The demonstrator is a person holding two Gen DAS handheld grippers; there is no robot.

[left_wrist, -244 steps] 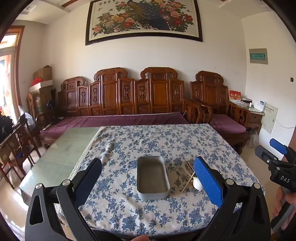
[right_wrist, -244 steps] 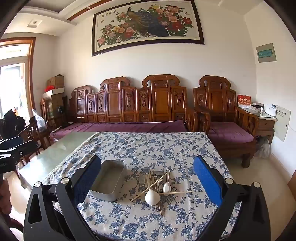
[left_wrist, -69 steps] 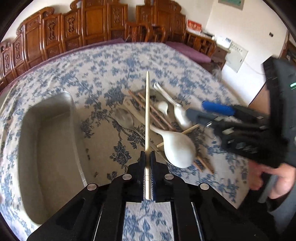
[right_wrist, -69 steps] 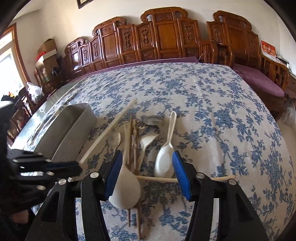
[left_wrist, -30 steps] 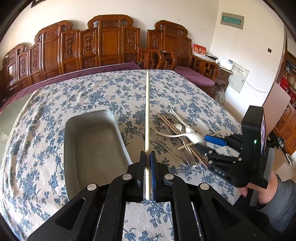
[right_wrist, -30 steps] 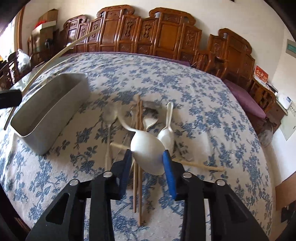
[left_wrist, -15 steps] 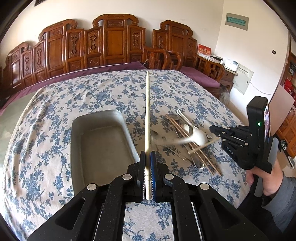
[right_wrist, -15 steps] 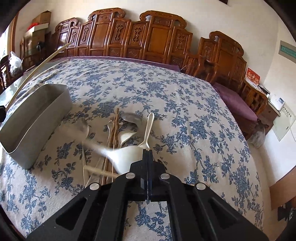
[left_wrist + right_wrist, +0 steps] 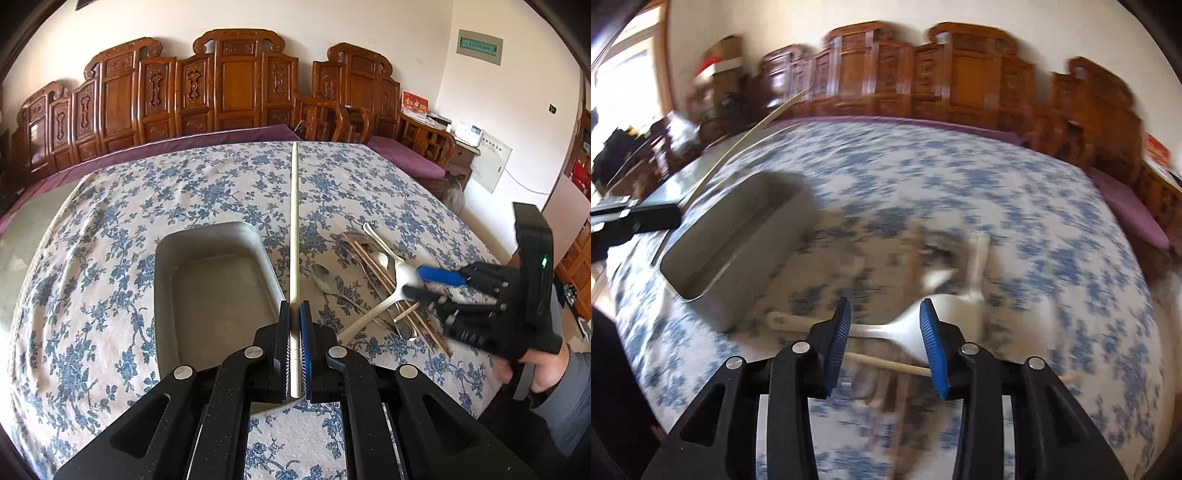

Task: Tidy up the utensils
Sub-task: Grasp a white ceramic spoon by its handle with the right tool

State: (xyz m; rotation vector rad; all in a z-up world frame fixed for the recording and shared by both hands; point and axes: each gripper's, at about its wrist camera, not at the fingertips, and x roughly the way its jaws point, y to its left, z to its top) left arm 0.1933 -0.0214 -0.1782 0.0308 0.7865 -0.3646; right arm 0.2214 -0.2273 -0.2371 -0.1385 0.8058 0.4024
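Note:
My left gripper (image 9: 294, 308) is shut on a long pale chopstick (image 9: 294, 221) that points straight ahead, just right of the grey metal tray (image 9: 162, 295). To the right lies a pile of metal spoons (image 9: 323, 275) and chopsticks (image 9: 373, 266). My right gripper (image 9: 421, 284) reaches into that pile, its jaws opening. In the blurred right wrist view the white spoon (image 9: 882, 330) lies crosswise between the right gripper's (image 9: 884, 314) blue pads, its bowl by the right pad; it rests on the pile and the pads do not clamp it. The tray (image 9: 713, 273) sits to the left.
A blue-flowered cloth (image 9: 110, 206) covers the table, with bare glass top (image 9: 22, 236) at the left. A carved wooden bench (image 9: 236, 92) with purple cushions stands behind. A person's hand (image 9: 535, 373) holds the right gripper at the table's right edge.
The right gripper, shut with nothing in it half a second ago after the white spoon slipped out, now stands open around that spoon. The left gripper still holds the chopstick.

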